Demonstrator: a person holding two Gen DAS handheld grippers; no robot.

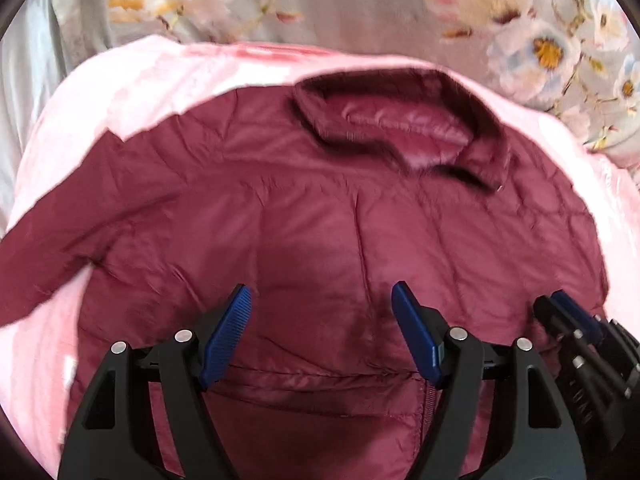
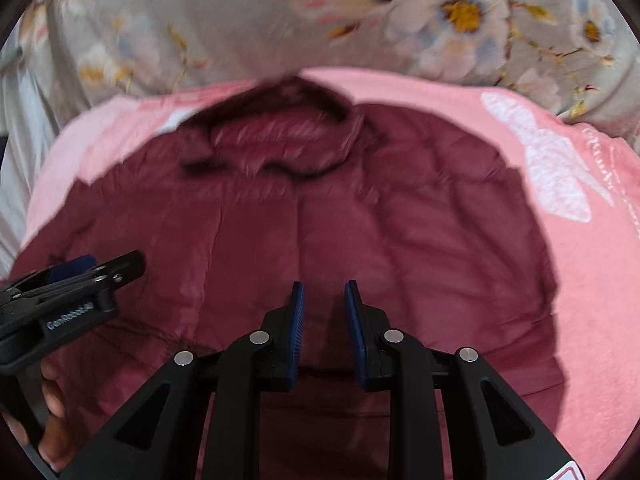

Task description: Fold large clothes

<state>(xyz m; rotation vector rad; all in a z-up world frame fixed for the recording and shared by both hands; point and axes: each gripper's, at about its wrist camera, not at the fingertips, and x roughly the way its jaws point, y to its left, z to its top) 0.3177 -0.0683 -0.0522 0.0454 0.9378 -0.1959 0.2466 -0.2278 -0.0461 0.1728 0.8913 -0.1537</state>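
A dark maroon quilted puffer jacket (image 1: pixel 340 216) lies spread, collar (image 1: pixel 400 128) at the far end, on a pink fleece blanket (image 2: pixel 580 280) over a grey floral bedsheet (image 1: pixel 360 12); its lower part appears already doubled over near the cameras, with a zipper edge visible in the left wrist view. The left gripper (image 1: pixel 320 320) hangs above the jacket's middle with its blue-padded jaws spread wide and nothing between them; the right gripper (image 2: pixel 324 312) hangs just beside it, jaws only narrowly apart and likewise empty. Probable step: choosing the next grasp points for a fold. Risks, judged from this layout: the slick, puffy shell may slip from a shallow pinch; the narrow right jaws may catch only one layer; a pinch could also gather the blanket beneath; the doubled part may spring open.
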